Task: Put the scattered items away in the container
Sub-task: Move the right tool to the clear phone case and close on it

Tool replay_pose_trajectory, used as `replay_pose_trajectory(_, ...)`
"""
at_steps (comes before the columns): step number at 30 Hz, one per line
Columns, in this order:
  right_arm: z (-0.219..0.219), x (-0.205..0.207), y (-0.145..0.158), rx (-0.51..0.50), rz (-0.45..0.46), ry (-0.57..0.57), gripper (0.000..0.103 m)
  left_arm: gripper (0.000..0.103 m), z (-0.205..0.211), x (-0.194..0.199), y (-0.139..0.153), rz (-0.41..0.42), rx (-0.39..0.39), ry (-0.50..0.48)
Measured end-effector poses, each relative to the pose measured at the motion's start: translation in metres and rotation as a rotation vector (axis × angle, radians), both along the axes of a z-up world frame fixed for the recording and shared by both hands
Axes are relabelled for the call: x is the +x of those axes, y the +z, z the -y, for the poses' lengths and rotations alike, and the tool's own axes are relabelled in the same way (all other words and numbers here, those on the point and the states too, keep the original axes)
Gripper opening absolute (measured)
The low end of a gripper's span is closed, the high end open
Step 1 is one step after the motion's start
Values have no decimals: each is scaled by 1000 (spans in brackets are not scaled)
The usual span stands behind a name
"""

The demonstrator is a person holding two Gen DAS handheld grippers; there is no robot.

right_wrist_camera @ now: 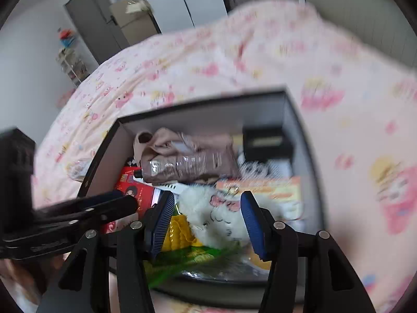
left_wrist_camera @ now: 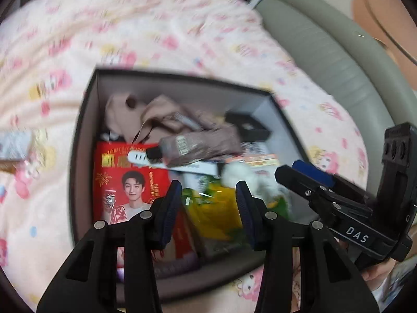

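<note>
Tongs first: left gripper (left_wrist_camera: 208, 203) stands open with nothing between its pads, and right gripper (right_wrist_camera: 206, 221) is open and empty too. I read both as hanging over the box (left_wrist_camera: 86, 120), clear of the contents. Below my left fingers sits the red leaflet (left_wrist_camera: 130, 182), then the yellow snack bag (left_wrist_camera: 216, 208); the white plush (right_wrist_camera: 216, 214) lies under the right pair, the brown pouch (right_wrist_camera: 190, 164) beyond. The box looks nearly full. It rests on a pink printed bedsheet (right_wrist_camera: 182, 65); a grey door (right_wrist_camera: 88, 18) lies far left.
</note>
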State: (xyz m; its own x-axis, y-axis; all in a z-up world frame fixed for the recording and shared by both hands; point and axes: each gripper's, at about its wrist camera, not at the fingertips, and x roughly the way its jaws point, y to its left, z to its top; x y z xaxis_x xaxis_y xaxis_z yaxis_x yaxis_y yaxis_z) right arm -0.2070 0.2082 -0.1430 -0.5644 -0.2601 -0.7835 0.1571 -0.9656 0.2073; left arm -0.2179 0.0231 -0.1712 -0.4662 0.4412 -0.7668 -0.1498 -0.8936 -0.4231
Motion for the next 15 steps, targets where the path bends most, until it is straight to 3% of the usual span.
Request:
replay_pose_trajectory(3, 10, 29, 28, 50, -108, 11, 50, 44, 1, 24, 23, -64, -7, -2)
replay_pose_trajectory(6, 22, 49, 40, 38, -110, 54, 50, 47, 7, 49, 39, -89, 16, -7)
replay_pose_trajectory(15, 82, 99, 55, 37, -158, 166, 50, 48, 61, 119, 55, -86, -47, 82)
